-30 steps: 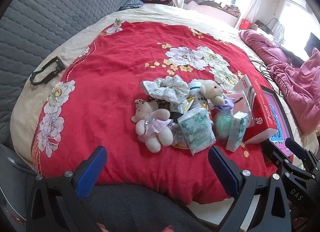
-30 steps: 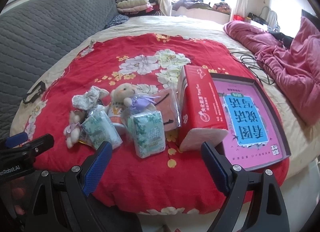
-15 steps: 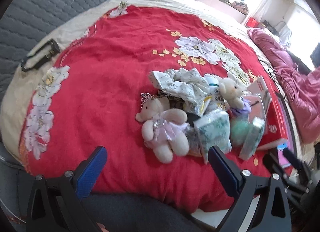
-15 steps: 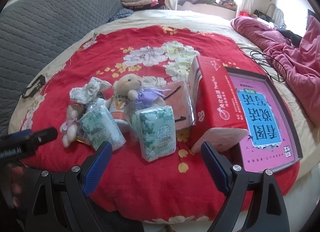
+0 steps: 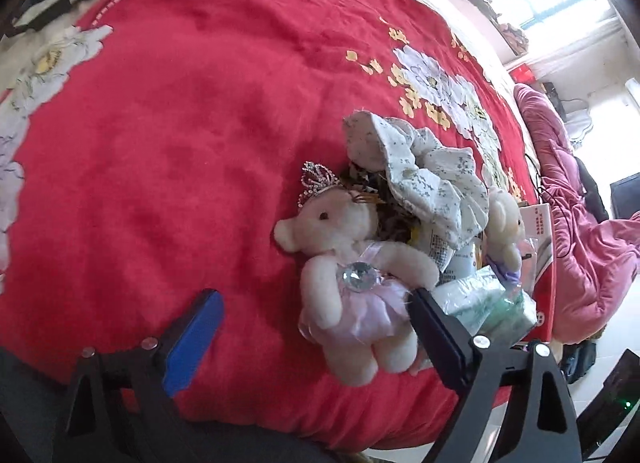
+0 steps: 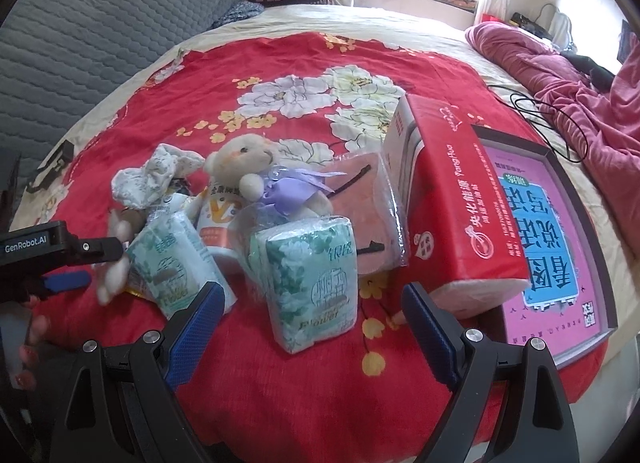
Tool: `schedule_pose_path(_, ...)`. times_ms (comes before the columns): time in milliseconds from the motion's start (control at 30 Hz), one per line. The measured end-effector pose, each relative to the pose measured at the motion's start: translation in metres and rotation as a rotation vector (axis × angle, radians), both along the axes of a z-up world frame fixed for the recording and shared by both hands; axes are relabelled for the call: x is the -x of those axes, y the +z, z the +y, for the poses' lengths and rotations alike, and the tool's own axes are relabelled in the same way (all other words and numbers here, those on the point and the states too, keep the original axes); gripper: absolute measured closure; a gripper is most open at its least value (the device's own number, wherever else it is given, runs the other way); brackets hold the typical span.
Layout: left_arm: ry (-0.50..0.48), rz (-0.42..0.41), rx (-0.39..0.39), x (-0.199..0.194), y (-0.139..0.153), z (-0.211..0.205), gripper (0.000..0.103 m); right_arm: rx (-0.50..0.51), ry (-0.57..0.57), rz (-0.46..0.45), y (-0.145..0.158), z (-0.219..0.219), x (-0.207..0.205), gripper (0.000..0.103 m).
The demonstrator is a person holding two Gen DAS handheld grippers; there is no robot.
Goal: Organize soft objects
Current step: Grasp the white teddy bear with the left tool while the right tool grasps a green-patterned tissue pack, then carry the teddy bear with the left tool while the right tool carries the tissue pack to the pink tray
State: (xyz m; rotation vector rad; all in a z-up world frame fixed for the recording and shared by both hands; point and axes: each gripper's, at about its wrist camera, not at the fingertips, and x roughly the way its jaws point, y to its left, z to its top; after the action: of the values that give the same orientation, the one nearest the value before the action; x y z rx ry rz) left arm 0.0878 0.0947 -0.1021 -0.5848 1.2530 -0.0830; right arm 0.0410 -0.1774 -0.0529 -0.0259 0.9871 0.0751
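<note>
A cream teddy bear with a crown and pink dress (image 5: 352, 287) lies on the red floral blanket (image 5: 180, 123). My left gripper (image 5: 316, 327) is open, and the bear's legs lie between its fingers, untouched. Behind it are a speckled white cloth (image 5: 424, 179) and a second small bear with a purple bow (image 6: 256, 171). My right gripper (image 6: 312, 315) is open just in front of a green tissue pack (image 6: 312, 283). Another green tissue pack (image 6: 176, 263) lies to its left. The left gripper also shows in the right wrist view (image 6: 86, 263).
A red tissue box (image 6: 452, 199) and a pink framed board (image 6: 548, 231) lie to the right. A pink wrapped pack (image 6: 372, 215) and a white bottle (image 6: 220, 219) sit in the pile. A grey quilted headboard (image 6: 80, 43) stands left. A pink duvet (image 6: 560, 75) lies far right.
My left gripper has moved forward and down to the crowned bear, which now lies between its fingers. My right gripper has moved closer to the green tissue pack.
</note>
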Motion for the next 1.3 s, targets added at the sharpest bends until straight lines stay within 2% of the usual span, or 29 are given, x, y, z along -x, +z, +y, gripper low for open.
schedule_pose_path(267,-0.014,-0.005,0.019,-0.012,-0.004,-0.005,0.014,-0.004,0.000,-0.010,-0.006,0.001,-0.017,0.013)
schedule_pose_path(433,-0.011,-0.008,0.051,-0.015,-0.004,-0.004,0.029,-0.016,0.018,-0.021,-0.009,0.000,-0.026,0.015)
schedule_pose_path(500,-0.007,-0.006,0.070,-0.017,-0.005,-0.004,0.035,-0.029,0.028,-0.020,-0.010,-0.001,-0.028,0.033)
schedule_pose_path(567,0.003,0.000,0.083,-0.018,-0.007,-0.004,0.037,-0.044,0.046,-0.011,-0.012,-0.001,-0.030,0.044)
schedule_pose_path(600,0.005,-0.001,0.090,-0.018,-0.007,-0.004,0.042,-0.044,0.052,-0.013,-0.012,0.000,-0.030,0.048)
schedule_pose_path(700,-0.005,-0.009,0.127,-0.019,-0.006,-0.005,0.062,-0.051,0.060,-0.023,-0.010,-0.001,-0.028,0.051)
schedule_pose_path(900,0.001,-0.023,0.156,-0.017,-0.003,-0.004,0.064,-0.084,0.052,-0.030,-0.002,-0.011,-0.022,0.054)
schedule_pose_path(1300,-0.032,-0.112,0.088,0.002,0.038,-0.006,0.064,-0.083,0.045,-0.085,0.028,-0.021,-0.017,0.054)
